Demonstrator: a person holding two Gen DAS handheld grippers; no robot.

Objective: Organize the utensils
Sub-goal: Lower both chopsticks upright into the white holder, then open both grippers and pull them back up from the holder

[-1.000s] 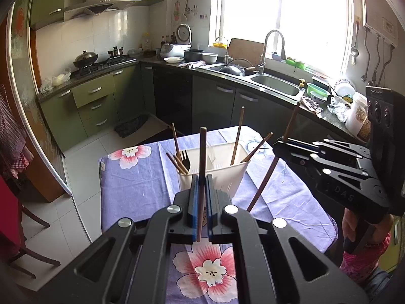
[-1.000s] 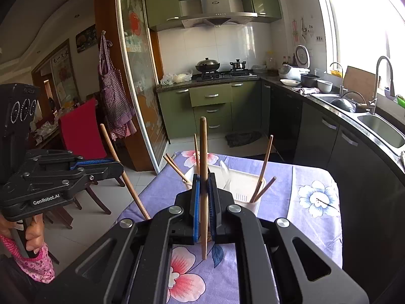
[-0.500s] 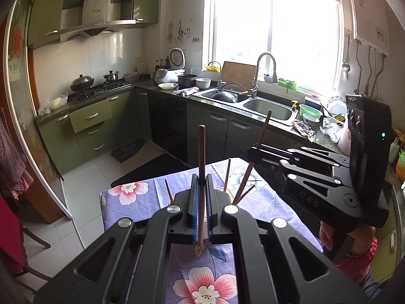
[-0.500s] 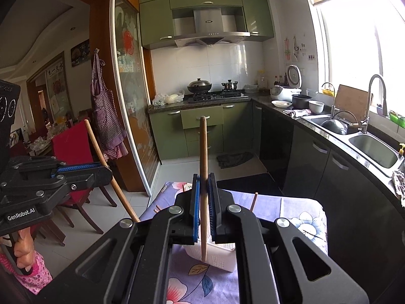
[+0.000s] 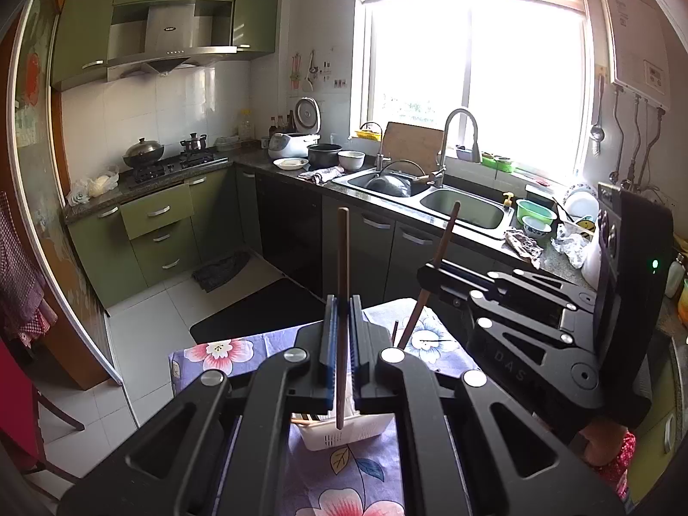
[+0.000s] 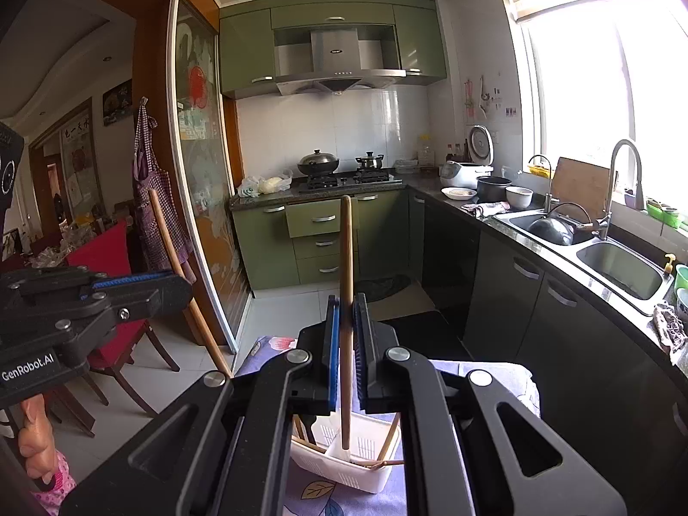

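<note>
Low in my frame: table under a purple floral tablecloth (image 5: 223,354). On the cloth stands a white slotted utensil basket (image 6: 365,473), chopsticks (image 6: 389,463) leaning inside it.

The right gripper (image 6: 345,344) clamps an upright wooden chopstick (image 6: 345,258). Below it, near, a white basket (image 6: 344,468) holds more chopsticks. The left gripper (image 6: 172,288), at left, grips another.

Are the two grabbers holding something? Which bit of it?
Yes. The left gripper pinches one brown chopstick around its lower half, more stick showing above the fingers than below. The right gripper pinches another chopstick the same way.
</note>
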